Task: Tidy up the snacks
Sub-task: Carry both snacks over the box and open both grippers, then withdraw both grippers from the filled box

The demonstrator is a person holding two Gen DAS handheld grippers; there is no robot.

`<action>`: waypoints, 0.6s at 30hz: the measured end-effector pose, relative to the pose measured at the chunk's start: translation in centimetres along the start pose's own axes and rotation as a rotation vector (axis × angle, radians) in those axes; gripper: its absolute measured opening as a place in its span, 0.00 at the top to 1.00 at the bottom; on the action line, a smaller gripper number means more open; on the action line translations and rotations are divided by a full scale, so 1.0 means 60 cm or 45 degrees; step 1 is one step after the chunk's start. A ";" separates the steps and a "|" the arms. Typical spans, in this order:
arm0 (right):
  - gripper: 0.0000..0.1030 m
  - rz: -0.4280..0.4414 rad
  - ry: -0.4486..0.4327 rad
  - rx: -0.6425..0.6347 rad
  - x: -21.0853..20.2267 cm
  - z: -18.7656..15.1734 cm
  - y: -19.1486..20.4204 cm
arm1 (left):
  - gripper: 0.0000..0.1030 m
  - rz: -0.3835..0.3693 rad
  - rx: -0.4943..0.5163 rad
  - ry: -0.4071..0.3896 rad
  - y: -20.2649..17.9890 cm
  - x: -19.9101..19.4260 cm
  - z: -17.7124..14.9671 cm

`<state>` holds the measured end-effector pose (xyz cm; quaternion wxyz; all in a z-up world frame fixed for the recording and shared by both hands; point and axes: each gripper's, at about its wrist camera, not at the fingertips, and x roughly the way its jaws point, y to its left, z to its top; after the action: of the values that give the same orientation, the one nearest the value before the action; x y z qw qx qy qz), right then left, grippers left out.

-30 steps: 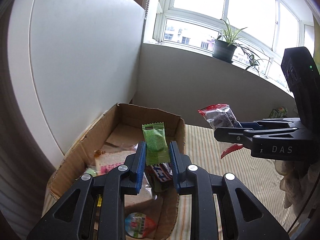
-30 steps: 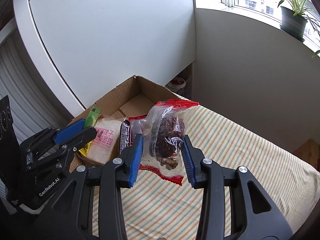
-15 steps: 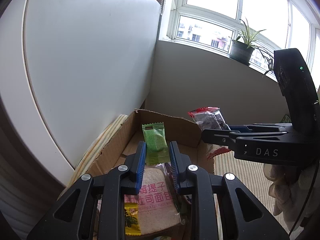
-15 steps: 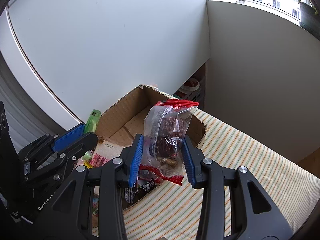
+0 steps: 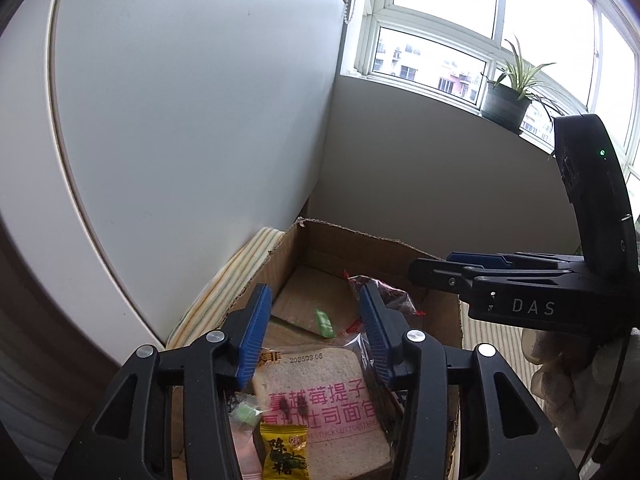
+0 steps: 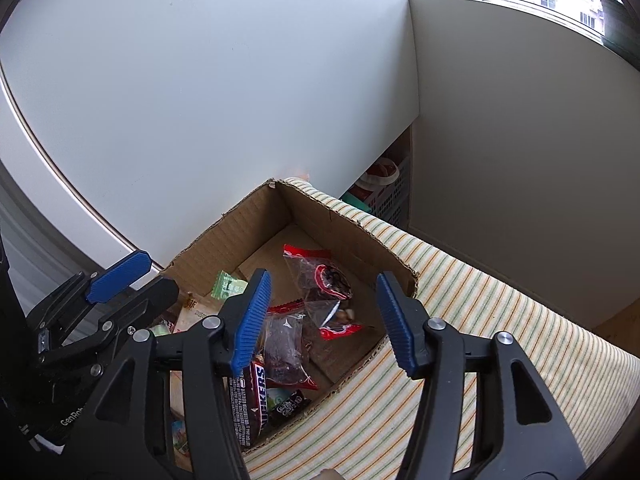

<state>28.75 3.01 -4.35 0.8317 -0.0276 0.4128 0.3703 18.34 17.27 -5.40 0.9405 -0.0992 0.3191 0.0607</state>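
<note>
An open cardboard box holds the snacks. My right gripper hangs over it, jaws opening, with nothing pressed between the pads. Below it a clear red-edged bag of dark snacks lies loose on the box floor. My left gripper is also opening over the box, its pads clear of the small green packet, which lies inside. That green packet shows beside the left gripper. The right gripper reaches in from the right. A bread pack and a yellow candy lie nearer.
A Snickers bar and several more packets fill the box's near end. The box sits on a striped cloth against a white panel. A basket stands behind, a potted plant on the sill. A gloved hand holds the right gripper.
Both grippers have let go: the green packet and the red-edged bag, held upright between the pads before, now lie in the box. Both sets of jaws stand wider.
</note>
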 end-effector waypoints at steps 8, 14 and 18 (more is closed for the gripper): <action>0.36 -0.028 -0.010 0.008 -0.022 -0.010 0.002 | 0.56 0.008 -0.008 -0.016 0.007 -0.008 0.006; 0.33 -0.051 -0.013 0.000 -0.040 -0.024 0.008 | 0.46 0.016 0.008 -0.045 -0.001 -0.022 0.006; 0.29 -0.071 -0.032 -0.003 -0.061 -0.036 0.011 | 0.41 0.018 0.011 -0.057 -0.004 -0.034 0.000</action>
<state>25.45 0.58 -3.02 0.8468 -0.0356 0.4010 0.3477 16.78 16.92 -4.11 0.9474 -0.0915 0.2991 0.0682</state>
